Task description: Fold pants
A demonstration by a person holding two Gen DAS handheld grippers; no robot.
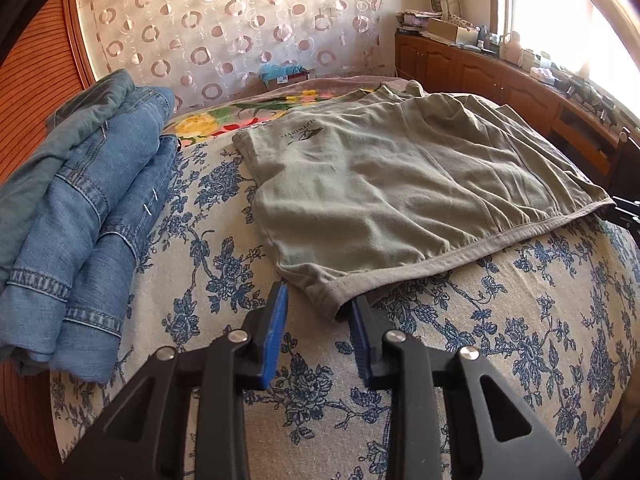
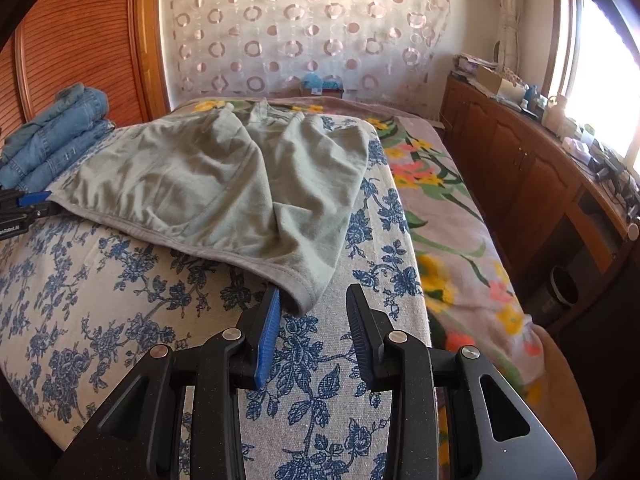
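Note:
Olive-green pants (image 1: 380, 184) lie spread flat on a blue-and-white floral cover (image 1: 520, 340), hem edge toward me. My left gripper (image 1: 320, 300) stands open, with the near left hem corner reaching in between its blue-padded fingertips; the pads do not press it. From the right wrist, the same pants (image 2: 200, 176) show their near right hem corner lying between the fingertips of my right gripper (image 2: 314, 294), also open, the cloth beside the left pad. Each gripper shows at the edge of the other's view: right gripper (image 1: 624, 208), left gripper (image 2: 24, 204).
Folded blue jeans (image 1: 80, 220) are stacked at the cover's left side (image 2: 60, 136). A flowered blanket (image 2: 440, 208) lies beyond and to the right. A wooden cabinet (image 2: 520, 168) with clutter runs under the window on the right. A ring-patterned curtain (image 1: 240, 20) hangs behind.

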